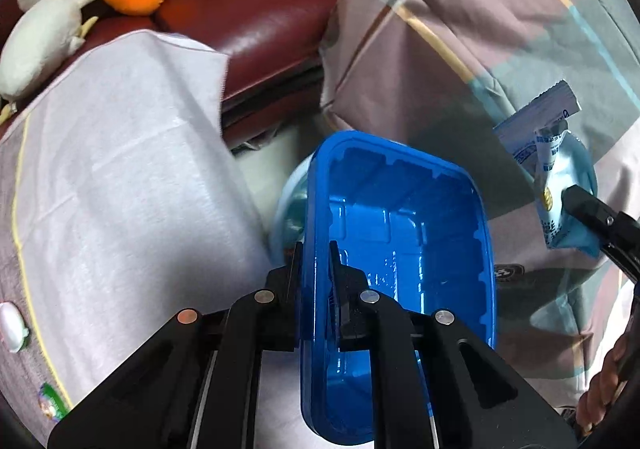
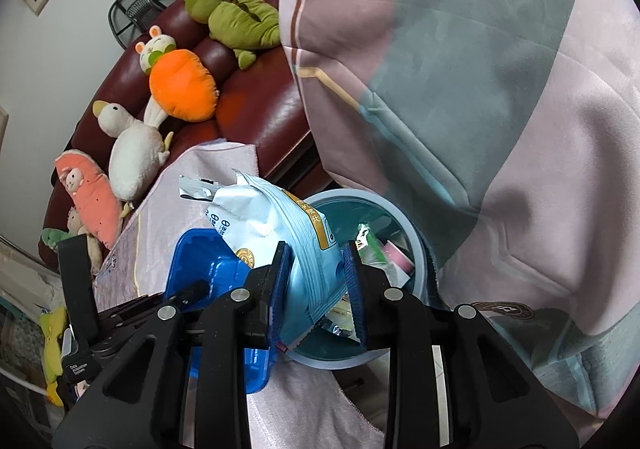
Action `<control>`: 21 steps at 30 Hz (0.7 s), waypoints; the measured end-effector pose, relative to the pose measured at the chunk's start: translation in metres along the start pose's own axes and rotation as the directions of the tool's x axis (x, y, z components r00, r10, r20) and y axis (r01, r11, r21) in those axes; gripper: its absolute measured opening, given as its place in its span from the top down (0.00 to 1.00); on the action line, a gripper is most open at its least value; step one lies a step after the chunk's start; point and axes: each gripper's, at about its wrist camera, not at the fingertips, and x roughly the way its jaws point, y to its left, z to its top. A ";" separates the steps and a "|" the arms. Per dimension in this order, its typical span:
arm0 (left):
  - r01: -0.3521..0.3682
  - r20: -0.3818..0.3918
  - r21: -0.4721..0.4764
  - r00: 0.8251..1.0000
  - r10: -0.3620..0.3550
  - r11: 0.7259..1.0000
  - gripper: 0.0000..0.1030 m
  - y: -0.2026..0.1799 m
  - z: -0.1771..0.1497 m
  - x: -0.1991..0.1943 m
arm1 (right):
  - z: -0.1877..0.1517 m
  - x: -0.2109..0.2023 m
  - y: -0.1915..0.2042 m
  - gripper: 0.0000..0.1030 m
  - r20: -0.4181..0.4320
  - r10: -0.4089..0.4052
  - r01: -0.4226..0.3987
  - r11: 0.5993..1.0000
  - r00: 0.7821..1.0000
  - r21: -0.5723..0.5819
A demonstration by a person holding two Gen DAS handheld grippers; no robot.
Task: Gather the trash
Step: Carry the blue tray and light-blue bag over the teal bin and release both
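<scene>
In the left wrist view my left gripper (image 1: pixel 316 265) is shut on the side wall of an empty blue plastic tray (image 1: pixel 400 229), which I hold tilted over a round light-blue bin (image 1: pixel 286 209). My right gripper (image 2: pixel 316 269) is shut on a crumpled light-blue snack bag (image 2: pixel 280 221), just above and left of the bin (image 2: pixel 418 249), which has wrappers inside. The blue tray (image 2: pixel 200 261) sits to the left of the bag. The same bag (image 1: pixel 560 177) shows at the right edge of the left view.
A maroon leather sofa (image 2: pixel 256 105) behind the bin carries an orange carrot plush (image 2: pixel 184 89), a white goose (image 2: pixel 132 157) and a green plush (image 2: pixel 240 21). A plaid quilt (image 2: pixel 480 89) hangs close on the right. A pale cloth (image 1: pixel 120 169) lies on the left. A hand (image 1: pixel 608 381) shows at the lower right.
</scene>
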 end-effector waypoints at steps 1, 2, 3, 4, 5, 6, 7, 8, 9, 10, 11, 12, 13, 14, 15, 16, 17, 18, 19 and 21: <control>0.010 -0.004 0.000 1.000 -0.010 1.000 0.81 -0.001 0.001 0.003 | 0.000 0.001 -0.001 0.74 0.001 -0.005 0.005 1.000 1.000 0.001; 0.018 -0.007 0.003 1.000 -0.018 1.000 0.76 -0.003 0.001 0.007 | 0.001 0.001 -0.001 0.74 0.002 -0.009 0.009 1.000 1.000 0.001; 0.022 -0.008 0.008 1.000 -0.022 1.000 0.63 -0.005 0.001 0.008 | 0.001 0.001 -0.001 0.74 0.002 -0.012 0.012 1.000 1.000 0.002; 0.025 -0.003 0.015 1.000 -0.025 1.000 0.48 -0.006 0.000 0.010 | 0.001 0.002 -0.002 0.74 0.001 -0.016 0.016 1.000 1.000 0.003; 0.026 0.003 0.016 1.000 -0.026 1.000 0.43 -0.007 -0.001 0.011 | 0.002 0.003 -0.002 0.74 0.000 -0.019 0.019 1.000 1.000 0.003; 0.032 0.012 0.017 0.999 -0.032 0.999 0.39 -0.007 -0.002 0.011 | 0.002 0.004 -0.002 0.74 -0.002 -0.022 0.022 1.000 1.000 0.003; 0.036 0.011 0.019 0.999 -0.036 0.999 0.38 -0.008 -0.002 0.012 | 0.002 0.005 -0.002 0.74 -0.004 -0.025 0.025 1.000 1.000 0.002; 0.039 0.008 0.021 0.999 -0.040 0.999 0.37 -0.008 -0.002 0.012 | 0.002 0.006 -0.002 0.74 -0.006 -0.027 0.027 1.000 1.000 0.002; 0.043 0.004 0.019 0.999 -0.043 0.999 0.36 -0.007 -0.004 0.012 | 0.002 0.007 -0.002 0.74 -0.009 -0.029 0.029 1.000 1.000 0.001; 0.045 0.003 0.018 0.999 -0.045 0.999 0.33 -0.006 -0.005 0.012 | 0.002 0.008 -0.002 0.74 -0.011 -0.031 0.031 1.000 0.999 0.001; 0.045 0.003 0.017 0.999 -0.045 0.999 0.32 -0.005 -0.006 0.011 | 0.002 0.009 -0.001 0.74 -0.013 -0.033 0.033 0.999 0.999 0.000; 0.043 0.004 0.017 0.999 -0.043 0.999 0.27 -0.004 -0.007 0.010 | 0.002 0.010 0.000 0.74 -0.015 -0.034 0.034 0.999 0.999 -0.002; 0.038 0.006 0.014 0.999 -0.038 0.999 0.22 -0.002 -0.009 0.008 | 0.002 0.011 0.001 0.74 -0.017 -0.036 0.035 0.999 0.999 -0.004; 0.036 0.008 0.011 0.999 -0.037 0.999 0.21 0.000 -0.011 0.006 | 0.002 0.012 0.002 0.74 -0.018 -0.037 0.036 0.999 0.999 -0.006; 0.039 0.012 0.004 0.999 -0.039 0.999 0.20 0.003 -0.013 0.004 | 0.002 0.013 0.003 0.74 -0.021 -0.038 0.038 0.999 0.999 -0.009; 0.041 0.014 0.000 0.999 -0.041 0.999 0.20 0.005 -0.014 0.003 | 0.003 0.014 0.005 0.73 -0.023 -0.039 0.039 0.999 0.999 -0.011; 0.045 0.015 -0.006 0.999 -0.045 0.999 0.19 0.008 -0.016 0.001 | 0.003 0.016 0.006 0.73 -0.025 -0.041 0.040 0.999 0.999 -0.015; 0.048 0.013 -0.013 0.999 -0.048 0.999 0.19 0.011 -0.017 0.000 | 0.003 0.017 0.007 0.73 -0.027 -0.044 0.043 0.999 0.999 -0.018; 0.050 0.011 -0.017 0.999 -0.050 0.999 0.18 0.014 -0.019 -0.001 | 0.003 0.019 0.008 0.73 -0.028 -0.047 0.046 0.999 0.999 -0.019; 0.053 0.011 -0.024 0.999 -0.053 0.998 0.18 0.018 -0.022 -0.003 | 0.003 0.022 0.009 0.73 -0.032 -0.054 0.054 0.998 0.998 -0.019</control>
